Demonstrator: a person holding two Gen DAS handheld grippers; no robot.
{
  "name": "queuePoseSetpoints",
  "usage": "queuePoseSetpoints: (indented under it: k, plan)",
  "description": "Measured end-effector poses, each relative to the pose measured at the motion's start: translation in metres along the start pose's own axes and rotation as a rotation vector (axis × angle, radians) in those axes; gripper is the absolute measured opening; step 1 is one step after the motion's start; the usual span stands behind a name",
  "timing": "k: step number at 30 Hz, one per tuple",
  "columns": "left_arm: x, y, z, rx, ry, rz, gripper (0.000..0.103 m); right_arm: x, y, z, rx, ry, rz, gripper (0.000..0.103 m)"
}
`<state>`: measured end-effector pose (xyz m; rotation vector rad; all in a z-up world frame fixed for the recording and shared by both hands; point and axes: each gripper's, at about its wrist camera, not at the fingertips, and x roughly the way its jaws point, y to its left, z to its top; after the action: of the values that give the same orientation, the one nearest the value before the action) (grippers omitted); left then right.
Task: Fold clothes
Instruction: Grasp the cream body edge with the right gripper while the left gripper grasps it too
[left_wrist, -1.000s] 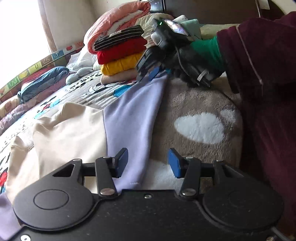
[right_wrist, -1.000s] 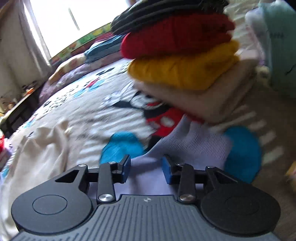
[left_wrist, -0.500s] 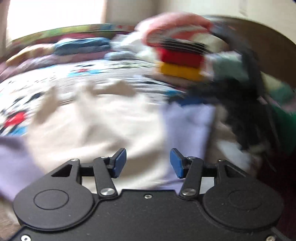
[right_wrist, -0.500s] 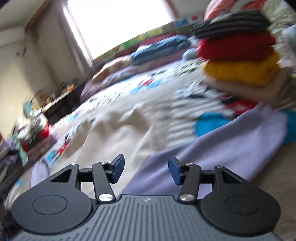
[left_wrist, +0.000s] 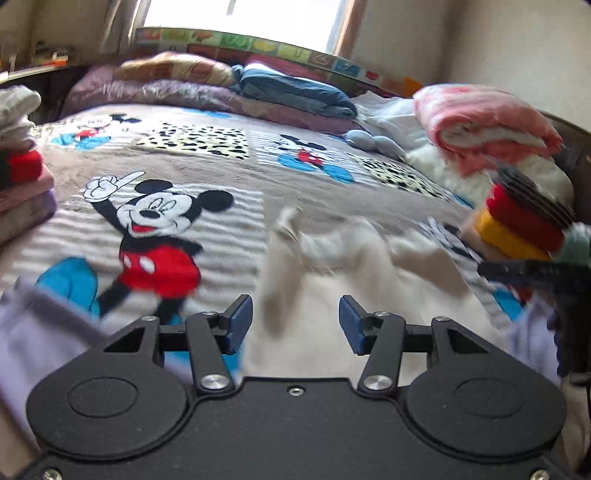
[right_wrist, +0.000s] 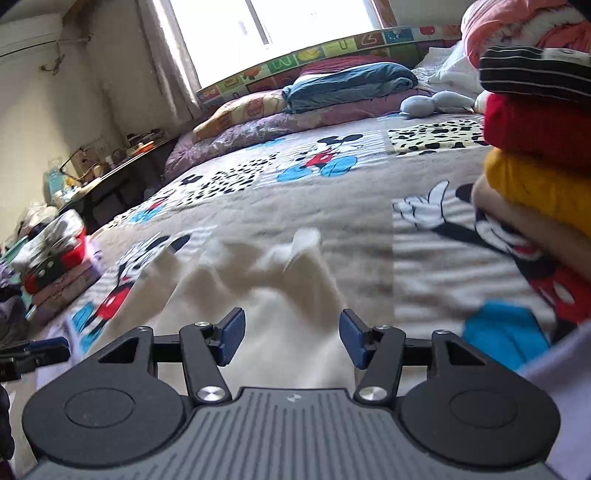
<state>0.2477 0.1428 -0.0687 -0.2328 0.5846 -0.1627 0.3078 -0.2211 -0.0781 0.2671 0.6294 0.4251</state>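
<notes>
Both hand-held grippers, left (left_wrist: 295, 319) and right (right_wrist: 291, 336), now swing from lavender sleeve to cream garment (right_wrist: 280, 295) body; jaws spread, empty. Next fold pending.

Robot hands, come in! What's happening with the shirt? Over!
Left gripper open, right gripper open, both empty. Cream-and-lilac shirt lying rumpled on bedspread, unfolded. Folded stack close on right.

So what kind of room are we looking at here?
Most likely a bedroom at home: a bed under a Mickey Mouse blanket, pillows by the window, and a stack of folded clothes.
</notes>
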Motion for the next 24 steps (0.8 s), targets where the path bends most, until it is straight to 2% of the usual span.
queuePoseSetpoints:
  k: [5, 10, 12, 14, 15, 16, 17, 19, 22, 24]
  plan:
    - [0.053, 0.03, 0.026, -0.117, 0.054, -0.046, 0.048, 0.041, -0.008, 0.02, 0.055, 0.024, 0.002, 0.059]
    - [0.087, 0.041, 0.043, -0.168, 0.1, -0.11, 0.048, 0.073, -0.019, 0.028, 0.122, 0.035, -0.005, 0.068]
    - [0.095, 0.042, 0.049, -0.183, 0.11, -0.139, 0.045, 0.082, -0.027, 0.03, 0.173, 0.032, 0.031, 0.068]
    - [0.103, 0.043, 0.054, -0.198, 0.123, -0.174, 0.03, 0.09, -0.037, 0.03, 0.251, 0.029, 0.092, 0.059]
    - [0.107, 0.044, 0.055, -0.205, 0.133, -0.192, 0.014, 0.095, -0.043, 0.03, 0.286, 0.035, 0.129, 0.041]
    - [0.111, 0.047, 0.056, -0.221, 0.14, -0.21, 0.007, 0.099, -0.048, 0.028, 0.315, 0.044, 0.166, 0.017]
    - [0.112, 0.055, 0.056, -0.276, 0.139, -0.234, 0.007, 0.102, -0.053, 0.026, 0.341, 0.051, 0.2, 0.012]
    - [0.113, 0.073, 0.057, -0.391, 0.135, -0.282, 0.006, 0.099, -0.065, 0.021, 0.406, 0.017, 0.223, 0.011]
    - [0.113, 0.111, 0.048, -0.613, 0.12, -0.37, 0.006, 0.076, -0.091, 0.015, 0.539, -0.091, 0.218, 0.01]
    - [0.118, 0.12, 0.041, -0.671, 0.141, -0.388, 0.006, 0.072, -0.102, 0.013, 0.539, -0.092, 0.187, 0.01]
